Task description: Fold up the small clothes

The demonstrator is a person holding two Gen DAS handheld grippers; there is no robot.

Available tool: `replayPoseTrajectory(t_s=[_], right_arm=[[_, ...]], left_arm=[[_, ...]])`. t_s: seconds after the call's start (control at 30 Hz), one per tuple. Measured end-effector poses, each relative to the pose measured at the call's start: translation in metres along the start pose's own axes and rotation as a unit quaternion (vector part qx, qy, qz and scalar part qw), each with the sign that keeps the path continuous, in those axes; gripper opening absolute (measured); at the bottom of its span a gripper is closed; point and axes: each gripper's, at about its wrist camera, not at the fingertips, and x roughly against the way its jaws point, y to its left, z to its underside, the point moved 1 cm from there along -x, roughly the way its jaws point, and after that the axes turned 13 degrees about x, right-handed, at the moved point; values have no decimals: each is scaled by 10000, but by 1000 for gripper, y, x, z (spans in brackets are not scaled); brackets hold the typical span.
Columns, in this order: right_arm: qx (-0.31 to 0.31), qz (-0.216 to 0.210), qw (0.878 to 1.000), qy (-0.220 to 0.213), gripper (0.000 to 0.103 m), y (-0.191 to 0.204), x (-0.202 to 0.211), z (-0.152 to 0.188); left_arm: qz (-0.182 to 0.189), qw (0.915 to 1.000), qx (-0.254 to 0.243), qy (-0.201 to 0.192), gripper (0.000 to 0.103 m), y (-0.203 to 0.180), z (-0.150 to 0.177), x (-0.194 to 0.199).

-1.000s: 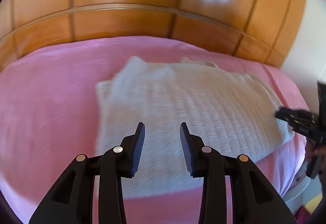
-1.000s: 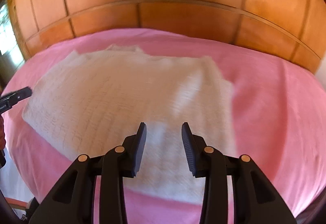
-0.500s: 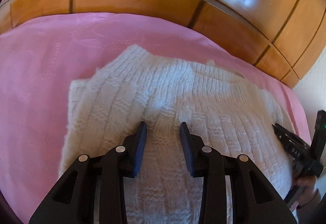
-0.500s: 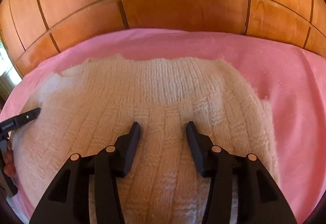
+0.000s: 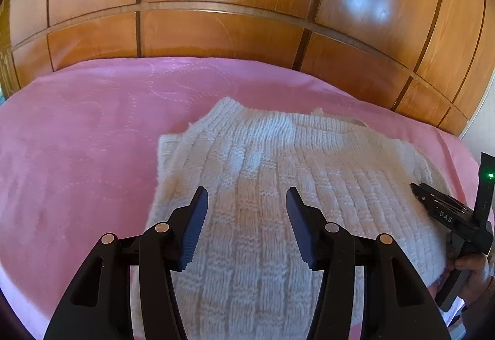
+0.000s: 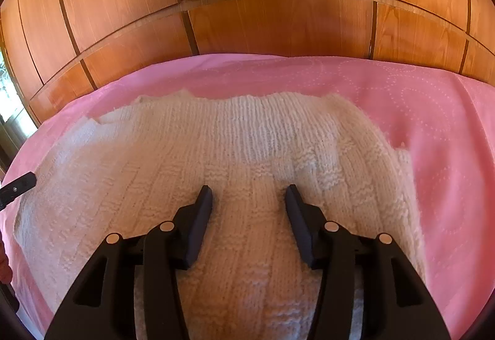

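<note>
White knitted sweater (image 5: 278,185) occupies the centre and lower right of the left wrist view, lying flat on a pink bedspread (image 5: 77,154). Its ribbed collar sits toward the upper centre of the garment. The left gripper (image 5: 246,197) enters from the bottom of the frame above the knit; its jaws stand apart and are opening, with no fabric pinched between the pads. At the right edge, the right gripper (image 5: 416,190) reaches over the sweater's side, held by a hand (image 5: 473,272) in the lower right corner. A glossy wooden panelled wall (image 5: 216,31) fills the upper half of the frame.

In the right wrist view, the sweater (image 6: 185,160) spans the centre and left, on the bedspread (image 6: 433,123). The right gripper (image 6: 249,194) enters from the bottom; its jaws stand apart and are opening, tips just above or on the knit, nothing clamped. The left gripper's tip (image 6: 18,187) appears at the left edge beside the sweater's border.
</note>
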Motion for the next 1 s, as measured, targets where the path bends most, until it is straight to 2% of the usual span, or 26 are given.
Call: replayPoseTrajectory(t_s=[0.33, 0.4, 0.6, 0.67, 0.7, 0.73, 0.77, 0.83, 0.87, 1.0], right_arm=[[55, 102, 9999, 39, 51, 5, 1, -1], [74, 112, 9999, 65, 51, 5, 1, -2], [266, 237, 9992, 162, 56, 12, 6, -3], [302, 176, 9992, 212, 73, 15, 10, -4], [299, 155, 9992, 237, 78, 16, 13, -3], [295, 148, 9990, 296, 90, 16, 18, -3], [274, 154, 9990, 314, 93, 16, 22, -2], [202, 86, 9993, 289, 93, 13, 35, 2], [165, 77, 9995, 262, 94, 10, 42, 5], [-187, 96, 9996, 166, 96, -17, 72, 25]], left_arm=[[13, 10000, 37, -24, 52, 3, 8, 22], [-2, 10000, 28, -34, 66, 3, 12, 26], [-74, 9999, 54, -86, 67, 3, 19, 36], [-117, 9998, 30, -130, 67, 4, 20, 40], [-143, 9998, 18, -142, 67, 4, 21, 41], [-202, 9997, 6, -165, 67, 6, 21, 43], [-284, 9994, -1, -200, 67, 8, 21, 46], [-458, 9984, 97, -331, 67, 18, 21, 53], [-503, 9978, 226, -357, 74, 27, 21, 56], [-371, 9938, 1043, 32, 75, 76, 23, 55]])
